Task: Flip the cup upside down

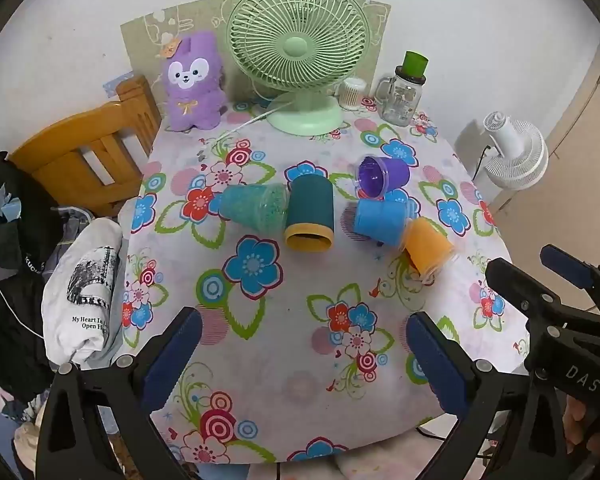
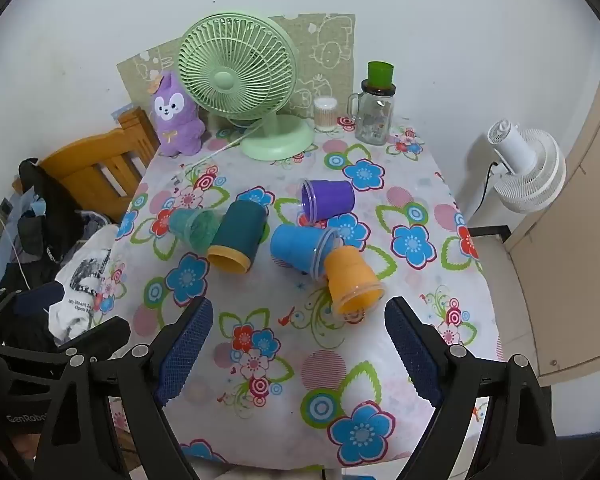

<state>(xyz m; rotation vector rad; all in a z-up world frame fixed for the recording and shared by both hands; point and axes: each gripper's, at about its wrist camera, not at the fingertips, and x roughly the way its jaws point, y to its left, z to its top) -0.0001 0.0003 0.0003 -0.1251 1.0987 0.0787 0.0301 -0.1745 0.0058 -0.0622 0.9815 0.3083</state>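
Several cups lie on their sides mid-table: a teal glitter cup (image 1: 254, 207) (image 2: 194, 226), a dark teal cup with a yellow rim (image 1: 310, 214) (image 2: 238, 238), a purple cup (image 1: 382, 176) (image 2: 328, 200), a blue cup (image 1: 382, 220) (image 2: 300, 248) and an orange cup (image 1: 428, 250) (image 2: 350, 278). My left gripper (image 1: 304, 344) is open and empty above the near part of the table. My right gripper (image 2: 300, 344) is open and empty, just short of the orange cup; it also shows at the right of the left wrist view (image 1: 540, 276).
The table has a floral cloth (image 1: 292, 340) (image 2: 300, 360). At the back stand a green fan (image 1: 298, 56) (image 2: 240, 80), a purple plush toy (image 1: 194, 80), a cotton swab jar (image 2: 325, 114) and a glass mug jar (image 1: 402, 94) (image 2: 374, 114). A wooden chair with clothes (image 1: 80, 160) is left, a white fan (image 2: 528, 168) right.
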